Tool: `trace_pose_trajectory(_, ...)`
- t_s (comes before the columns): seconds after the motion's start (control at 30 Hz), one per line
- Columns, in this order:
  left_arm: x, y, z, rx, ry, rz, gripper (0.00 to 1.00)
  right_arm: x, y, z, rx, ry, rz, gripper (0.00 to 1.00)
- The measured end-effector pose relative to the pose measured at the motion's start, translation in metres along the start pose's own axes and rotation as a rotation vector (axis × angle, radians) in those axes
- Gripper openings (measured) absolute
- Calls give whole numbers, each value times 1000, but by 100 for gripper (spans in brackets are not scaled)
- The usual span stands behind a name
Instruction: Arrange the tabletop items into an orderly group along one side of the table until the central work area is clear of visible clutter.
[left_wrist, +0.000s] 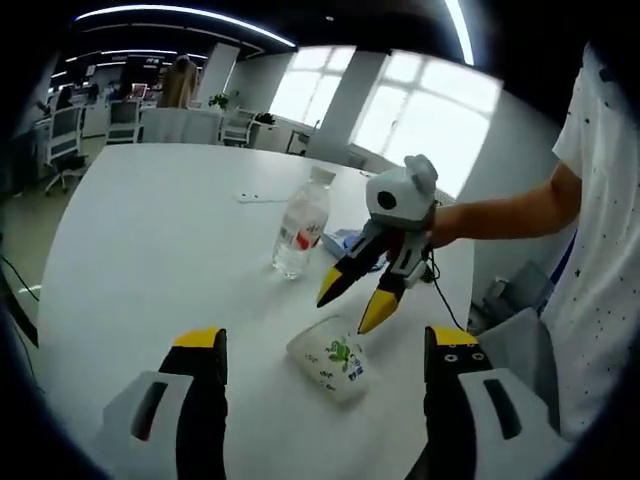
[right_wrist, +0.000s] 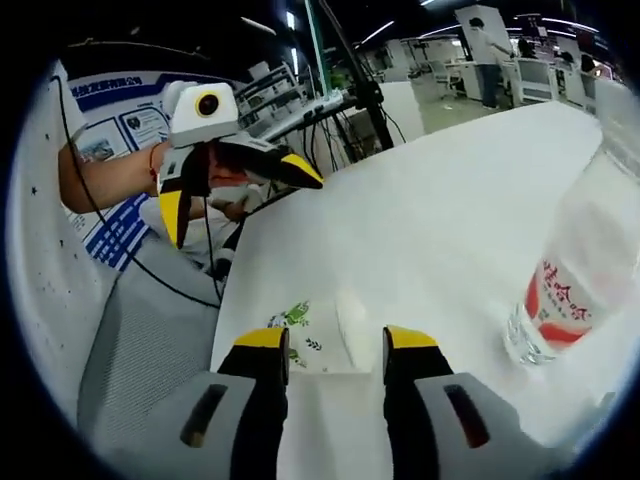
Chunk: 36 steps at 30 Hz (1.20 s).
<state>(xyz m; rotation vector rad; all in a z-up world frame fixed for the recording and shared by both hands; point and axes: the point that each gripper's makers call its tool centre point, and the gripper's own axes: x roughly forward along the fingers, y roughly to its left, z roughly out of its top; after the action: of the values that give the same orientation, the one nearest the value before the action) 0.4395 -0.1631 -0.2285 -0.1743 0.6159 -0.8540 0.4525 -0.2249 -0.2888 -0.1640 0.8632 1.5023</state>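
A: Where's the tissue pack?
B: The soft white tissue pack (left_wrist: 332, 366) with green print lies flat on the white tabletop (left_wrist: 150, 250), near its edge. In the right gripper view the same pack (right_wrist: 322, 334) sits just past the tips of the right claw (right_wrist: 335, 352).

A: Is that claw on it?
B: Its jaws are spread apart with the pack's near end between them, not clamped. From the left gripper view, the right claw (left_wrist: 360, 297) hangs over the pack's far side, yellow tips pointing down, parted.

A: And the left claw?
B: The left claw (left_wrist: 325, 350) is released too, jaws wide, the pack lying between and just beyond them. In the right gripper view it (right_wrist: 235, 195) hovers off the tabletop's edge, splayed, holding nothing.

A: Anything else?
B: A clear water bottle (left_wrist: 302, 226) with a red label stands upright just beyond the pack. Something blue (left_wrist: 345, 242) lies behind it; I can't tell what. Office chairs (left_wrist: 62, 140) stand far back.
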Motion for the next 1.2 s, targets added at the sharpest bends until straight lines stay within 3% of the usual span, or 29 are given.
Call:
trace_pose_trajectory(0.23, 0, 3, -1, -7, -2, 4, 82, 7, 5, -5, 22, 17, 52, 30)
trace_pose_trajectory(0.43, 3, 2, -1, -8, -2, -1, 82, 6, 16, -9, 32, 38, 111, 13)
trace_pose_trajectory(0.53, 4, 1, -1, -8, -1, -3, 82, 5, 17, -9, 29, 44, 124, 9)
trace_pose_trajectory(0.73, 6, 0, -1, -7, -1, -7, 82, 2, 31, -12, 60, 57, 183, 4)
trace_pose_trajectory(0.9, 6, -2, 0, -6, -3, -10, 81, -2, 54, -12, 80, 51, 266, 0)
trace_pose_trajectory(1.2, 7, -5, 1, -1, -5, -14, 81, -18, 61, -12, 67, 36, 248, 0)
